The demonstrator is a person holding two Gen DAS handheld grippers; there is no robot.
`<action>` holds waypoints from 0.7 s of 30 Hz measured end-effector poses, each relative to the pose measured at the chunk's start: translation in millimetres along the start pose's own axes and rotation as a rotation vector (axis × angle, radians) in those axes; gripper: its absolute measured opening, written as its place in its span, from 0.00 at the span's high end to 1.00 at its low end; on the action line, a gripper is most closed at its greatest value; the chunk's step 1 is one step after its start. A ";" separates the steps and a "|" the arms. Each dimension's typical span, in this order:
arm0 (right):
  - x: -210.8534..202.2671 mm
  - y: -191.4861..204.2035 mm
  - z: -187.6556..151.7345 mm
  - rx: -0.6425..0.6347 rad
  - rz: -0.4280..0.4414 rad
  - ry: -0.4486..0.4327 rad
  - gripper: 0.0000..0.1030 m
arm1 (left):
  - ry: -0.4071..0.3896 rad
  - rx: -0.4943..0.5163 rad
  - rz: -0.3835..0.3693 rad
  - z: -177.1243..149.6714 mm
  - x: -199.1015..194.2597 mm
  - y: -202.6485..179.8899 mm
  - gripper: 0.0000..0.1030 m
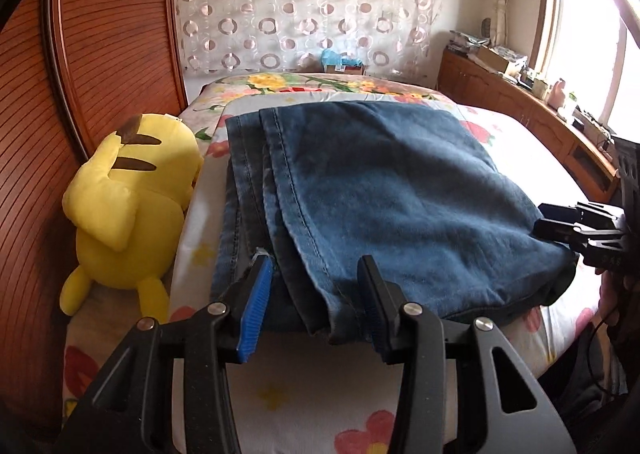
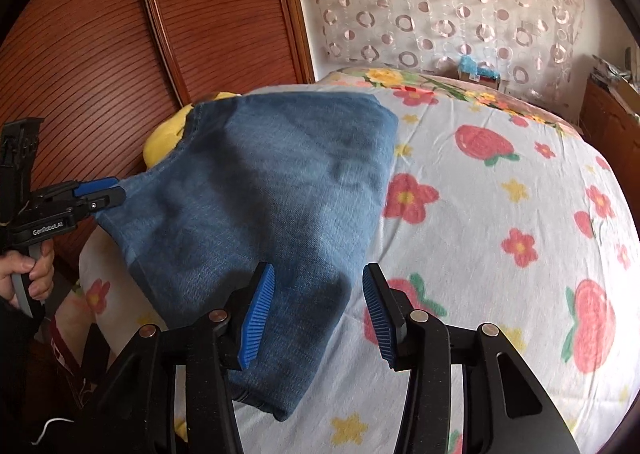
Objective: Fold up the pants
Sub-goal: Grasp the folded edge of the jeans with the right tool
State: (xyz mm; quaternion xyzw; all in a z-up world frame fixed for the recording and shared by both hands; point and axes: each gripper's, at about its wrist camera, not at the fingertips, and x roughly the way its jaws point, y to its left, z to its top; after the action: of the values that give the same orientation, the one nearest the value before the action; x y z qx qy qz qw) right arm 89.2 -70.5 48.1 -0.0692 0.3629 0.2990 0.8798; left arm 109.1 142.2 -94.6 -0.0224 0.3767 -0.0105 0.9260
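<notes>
The jeans [image 1: 376,194] lie folded into a thick block on the bed [image 2: 500,214], near its left side, with the hems and stacked edges at the left of the block and a smooth fold on the right. A yellow plush [image 1: 128,206] sits just beside them against the wooden headboard [image 1: 100,54].

The left gripper [image 1: 316,302] has its jaws partly open, straddling the near-left corner where the layered hems stack up; the cloth runs between the blue pads [image 1: 256,294] but they do not press on it. The right gripper [image 2: 318,314] is likewise partly open over the near-right corner, with denim under and between the jaws and nothing clamped. A hand [image 2: 28,270] grips the left tool's handle in the right wrist view.

The fold looks close to done, so the risks are in letting go or in a last fold. If either tool pulls away while a pad snags the frayed hem, the top layer could drag and the stack fan out. If another fold is meant, closing on only the upper layers would leave the lower ones behind and skew the block. The near edge hangs close to the bed's edge, so a tug toward the person could slide the jeans off. Pushing left could bump the plush.
</notes>
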 end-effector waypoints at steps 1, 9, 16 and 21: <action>0.2 1.2 -1.3 -0.002 -0.005 0.002 0.52 | 0.003 0.002 0.005 -1.6 1.0 0.1 0.55; 7.2 3.1 -5.9 -0.003 -0.015 0.026 0.49 | 0.028 -0.004 0.007 -10.2 11.3 8.3 0.55; 15.4 2.1 -9.4 0.002 -0.002 0.039 0.49 | 0.016 -0.016 0.015 -8.8 6.2 6.6 0.55; 14.7 -0.7 -9.4 0.011 0.011 0.041 0.49 | -0.050 -0.025 0.002 -1.1 -15.8 -1.7 0.55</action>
State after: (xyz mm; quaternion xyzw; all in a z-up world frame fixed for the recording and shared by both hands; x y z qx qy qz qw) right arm 92.2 -67.3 31.2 -0.0684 0.3827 0.3004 0.8710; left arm 97.0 141.0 -84.2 -0.0337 0.3536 -0.0045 0.9348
